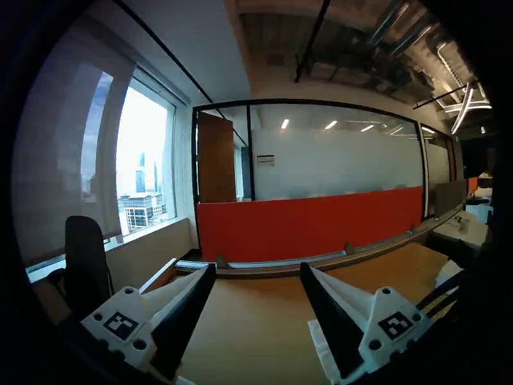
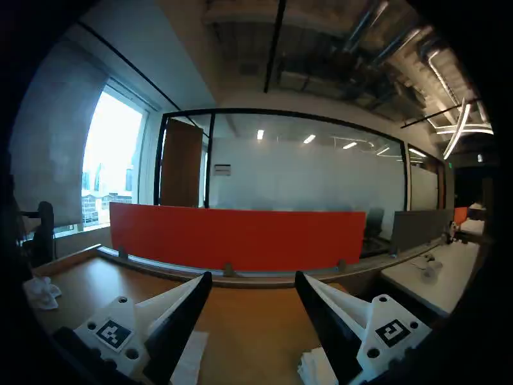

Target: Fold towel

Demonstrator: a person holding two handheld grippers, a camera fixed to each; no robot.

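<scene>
My left gripper (image 1: pixel 256 268) is open and held above a wooden desk (image 1: pixel 256 321), with nothing between its fingers. A strip of white towel (image 1: pixel 319 344) lies on the desk low down, just beside the right-hand finger. My right gripper (image 2: pixel 253 276) is also open and empty over the same wooden desk (image 2: pixel 256 321). White towel edges peek out under its left finger (image 2: pixel 192 356) and under its right finger (image 2: pixel 311 371). Most of the towel is hidden below both views.
An orange divider panel (image 2: pixel 237 237) runs along the desk's far edge, with a glass-walled room behind. A crumpled white cloth (image 2: pixel 42 292) lies at the desk's left end. A black chair (image 1: pixel 86 263) stands by the window. A white desk (image 2: pixel 442 273) lies to the right.
</scene>
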